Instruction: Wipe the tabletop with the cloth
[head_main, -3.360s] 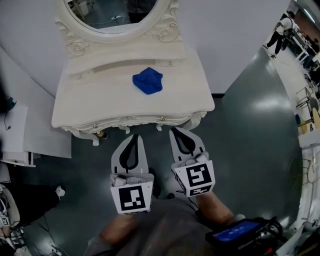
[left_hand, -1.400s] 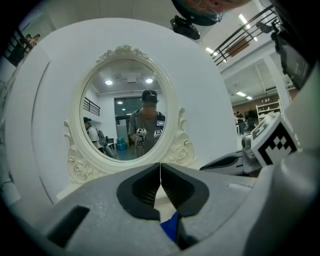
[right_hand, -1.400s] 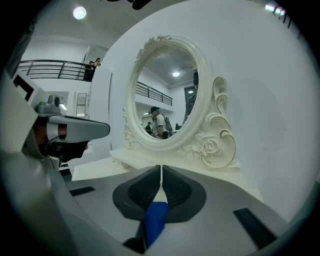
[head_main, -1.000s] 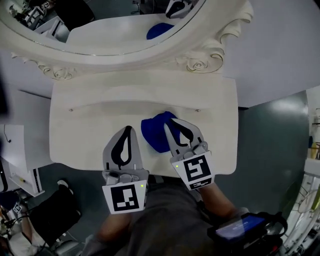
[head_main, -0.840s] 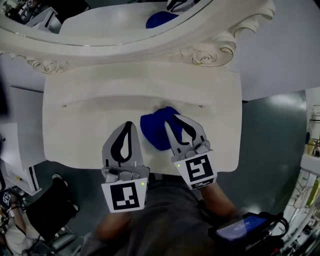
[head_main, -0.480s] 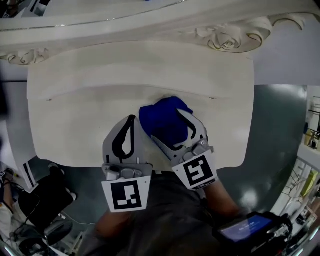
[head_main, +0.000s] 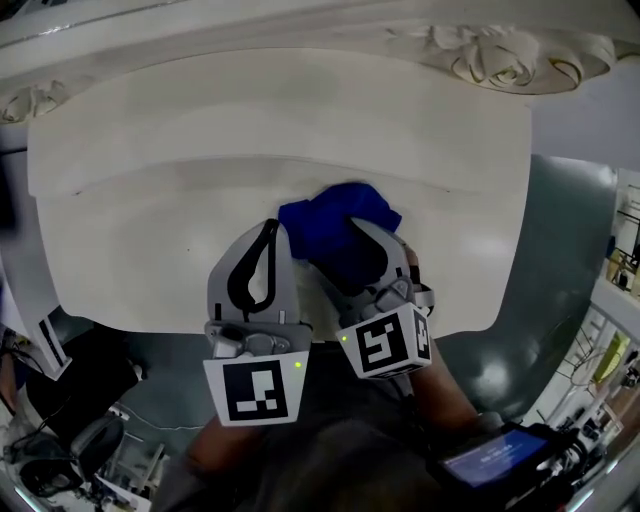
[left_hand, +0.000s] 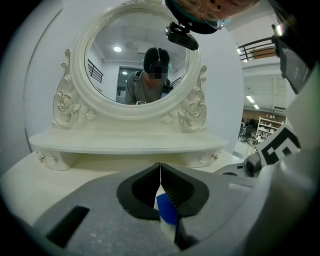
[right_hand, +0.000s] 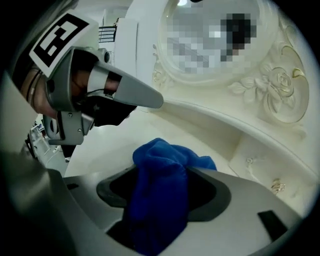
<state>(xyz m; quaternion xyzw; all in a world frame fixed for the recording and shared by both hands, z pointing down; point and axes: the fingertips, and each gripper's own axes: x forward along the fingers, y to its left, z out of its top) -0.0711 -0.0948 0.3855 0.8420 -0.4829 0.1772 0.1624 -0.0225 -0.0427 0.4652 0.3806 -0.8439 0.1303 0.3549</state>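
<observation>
A crumpled blue cloth (head_main: 340, 225) lies on the cream tabletop (head_main: 150, 230) of a dressing table, near its front edge. My right gripper (head_main: 335, 248) reaches over it, its jaws opening wide. In the right gripper view the cloth (right_hand: 160, 185) bunches up between those jaws (right_hand: 162, 171), with dark gaps on both sides of it. My left gripper (head_main: 270, 228) hovers just left of the cloth, shut and holding nothing. In the left gripper view its tips (left_hand: 160, 166) meet, and a sliver of blue shows behind them.
The carved oval mirror (left_hand: 140, 60) stands at the back of the table on a raised shelf (left_hand: 125, 142) with small drawer knobs. Its ornate frame (head_main: 500, 60) runs across the top of the head view. Grey floor (head_main: 560, 250) lies to the right of the table.
Both grippers have come forward over the table. The right gripper's jaws, shut a second ago beside the cloth, now stand wide around it. The left gripper stays shut.
</observation>
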